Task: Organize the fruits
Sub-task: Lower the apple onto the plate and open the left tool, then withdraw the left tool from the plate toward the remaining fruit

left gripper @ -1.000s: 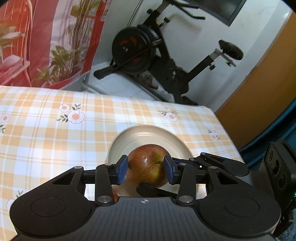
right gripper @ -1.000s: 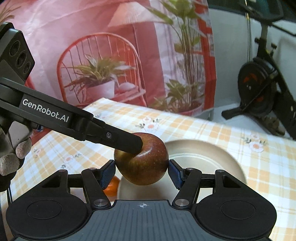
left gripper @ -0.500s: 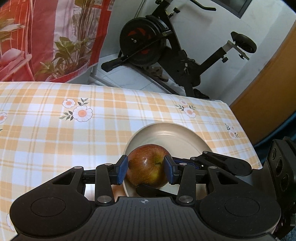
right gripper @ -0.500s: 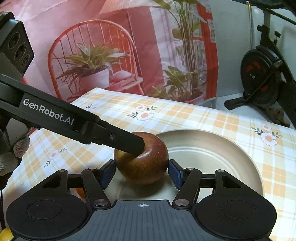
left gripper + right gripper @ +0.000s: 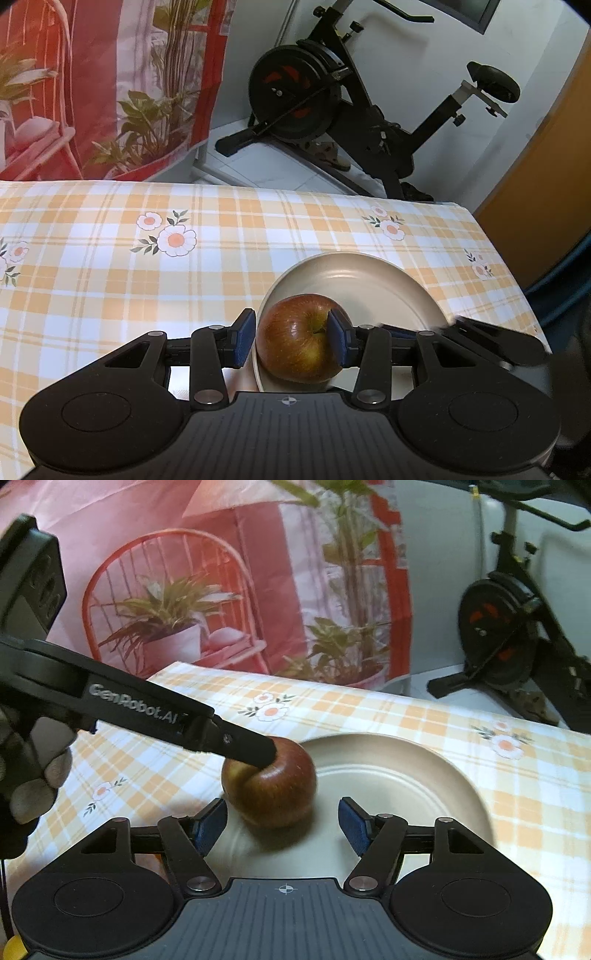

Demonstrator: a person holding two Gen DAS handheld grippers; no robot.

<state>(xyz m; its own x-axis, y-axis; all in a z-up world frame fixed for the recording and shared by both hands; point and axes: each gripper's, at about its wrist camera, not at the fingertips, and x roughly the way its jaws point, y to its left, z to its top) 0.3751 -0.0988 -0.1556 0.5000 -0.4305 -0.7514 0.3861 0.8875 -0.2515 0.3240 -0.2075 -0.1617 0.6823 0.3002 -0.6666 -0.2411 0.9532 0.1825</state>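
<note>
A red apple (image 5: 300, 338) sits between the blue pads of my left gripper (image 5: 291, 341), which is shut on it over the near edge of a beige plate (image 5: 369, 275). In the right wrist view the apple (image 5: 273, 786) rests at the plate's (image 5: 406, 771) left rim, with the left gripper's finger (image 5: 251, 747) pressed on its top. My right gripper (image 5: 282, 823) is open, its pads apart and just short of the apple, not touching it.
The table carries an orange checked cloth with flowers (image 5: 166, 236). An exercise bike (image 5: 332, 92) stands beyond the far edge. A red plant-print curtain (image 5: 221, 590) hangs behind. A bit of a yellow fruit (image 5: 13, 950) shows at the lower left corner.
My right gripper has opened and let go of the apple, drawing back a little. My left gripper still holds the apple, which now sits lower at the plate's rim.
</note>
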